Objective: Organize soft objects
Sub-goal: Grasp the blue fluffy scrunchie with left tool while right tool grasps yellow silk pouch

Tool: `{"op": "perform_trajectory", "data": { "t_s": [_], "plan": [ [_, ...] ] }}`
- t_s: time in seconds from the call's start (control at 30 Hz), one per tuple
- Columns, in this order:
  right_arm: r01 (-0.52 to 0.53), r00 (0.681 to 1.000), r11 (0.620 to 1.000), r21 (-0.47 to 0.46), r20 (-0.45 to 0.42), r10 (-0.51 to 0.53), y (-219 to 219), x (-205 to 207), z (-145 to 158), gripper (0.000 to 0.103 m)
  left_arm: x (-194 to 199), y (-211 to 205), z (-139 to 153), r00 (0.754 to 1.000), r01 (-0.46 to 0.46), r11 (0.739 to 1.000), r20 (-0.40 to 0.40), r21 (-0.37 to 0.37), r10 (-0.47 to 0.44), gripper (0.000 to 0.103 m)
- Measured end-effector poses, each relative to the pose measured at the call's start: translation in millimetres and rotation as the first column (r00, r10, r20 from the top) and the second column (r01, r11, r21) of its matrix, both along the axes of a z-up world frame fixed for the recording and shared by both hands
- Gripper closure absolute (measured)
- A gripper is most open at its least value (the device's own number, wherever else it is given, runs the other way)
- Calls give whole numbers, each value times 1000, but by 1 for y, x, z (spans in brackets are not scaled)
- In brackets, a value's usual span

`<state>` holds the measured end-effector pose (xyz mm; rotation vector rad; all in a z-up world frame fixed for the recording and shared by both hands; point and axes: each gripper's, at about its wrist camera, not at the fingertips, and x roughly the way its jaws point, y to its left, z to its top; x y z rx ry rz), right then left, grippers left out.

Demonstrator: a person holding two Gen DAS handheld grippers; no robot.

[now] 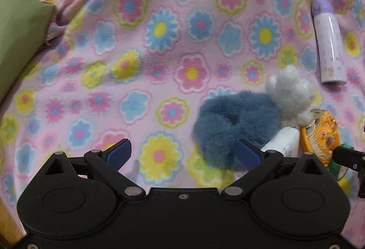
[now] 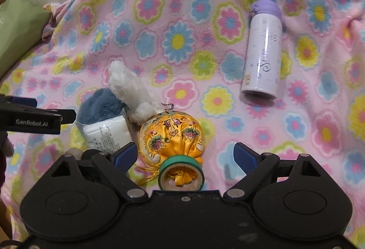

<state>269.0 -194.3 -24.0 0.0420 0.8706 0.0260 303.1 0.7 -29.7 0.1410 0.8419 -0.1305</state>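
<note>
Jaws of the right gripper (image 2: 184, 155) are spread wide and nothing is held between them; its blue pads (image 2: 246, 157) stand to either side of the yellow satin pouch (image 2: 173, 132), which lies on the flowered blanket (image 2: 182, 21) just ahead. A green tape roll (image 2: 181, 171) sits around the pouch's gathered neck, nearest the camera. The step in hand is judged to be a pick of this pouch. It would be done well if the gripper were lowered squarely over the rounded body, past the tape roll, so that the pads close on stuffed fabric and not on the roll's hard rim or the tassel cord at the left. A gentle close is advised, since satin is likely to slip.

Touching the pouch on its left are a white tissue packet (image 2: 105, 132), a white plush piece (image 2: 130, 89) and a blue-grey furry scrunchie (image 2: 100, 103). Care is needed that the left pad does not snag the packet. A lilac-capped bottle (image 2: 262, 50) lies well apart at upper right, and a green cushion (image 2: 18, 27) at the far left.

The left gripper (image 1: 184, 153) is likewise held wide and empty. The scrunchie (image 1: 232, 125) lies at its right pad (image 1: 247, 153), off centre, with the plush piece (image 1: 289, 89) and the pouch (image 1: 319, 135) beyond to the right.
</note>
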Motion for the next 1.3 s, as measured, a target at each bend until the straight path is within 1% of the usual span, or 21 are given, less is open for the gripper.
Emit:
{"op": "perform_trajectory", "data": {
  "t_s": [0.17, 0.33, 0.4, 0.57, 0.7, 0.9, 0.93, 1.0, 1.03, 1.2, 1.23, 1.27, 1.3],
  "plan": [
    [-35, 999, 999, -22, -29, 34, 7, 15, -12, 12, 10, -6, -9, 994, 95, 995, -47, -32, -96, 8],
    [-57, 997, 998, -32, -52, 56, 11, 32, -25, 11, 26, -16, -21, 987, 144, 989, -72, -39, -147, 7],
    [-57, 997, 998, -40, -52, 55, 11, 37, -29, 11, 32, -20, -22, 985, 159, 986, -67, -42, -161, 7],
    [-43, 997, 998, -45, -60, 40, 8, 49, -38, 10, 50, -28, -29, 985, 159, 986, -62, -54, -162, 5],
    [-18, 997, 999, -26, -74, 16, 2, 55, -43, 9, 64, -34, -35, 986, 154, 986, -61, -65, -158, 4],
    [12, 996, 1000, -1, -86, -12, 0, 58, -51, 9, 74, -46, -37, 989, 144, 988, -37, -52, -146, 3],
    [11, 996, 1000, -1, -84, -11, 0, 58, -51, 12, 76, -48, -38, 989, 143, 989, -34, -50, -144, 3],
    [-4, 997, 1000, 1, -76, 4, 2, 56, -50, 21, 80, -51, -38, 990, 137, 989, -29, -46, -138, 3],
    [-8, 998, 1000, 2, -70, 8, 2, 54, -49, 29, 83, -52, -39, 990, 137, 990, -28, -45, -138, 3],
    [21, 999, 1000, 15, -48, -20, -1, 53, -43, 32, 95, -60, -45, 990, 140, 990, -28, -36, -141, 4],
    [33, 999, 999, 20, -43, -32, -3, 53, -42, 32, 97, -61, -48, 989, 142, 989, -43, -43, -144, 6],
    [43, 998, 999, 27, -39, -42, -6, 52, -41, 32, 99, -61, -51, 987, 144, 988, -57, -56, -147, 15],
    [54, 998, 998, 35, -33, -53, -8, 51, -40, 32, 101, -60, -53, 985, 148, 985, -71, -83, -154, 20]
  ]
}}
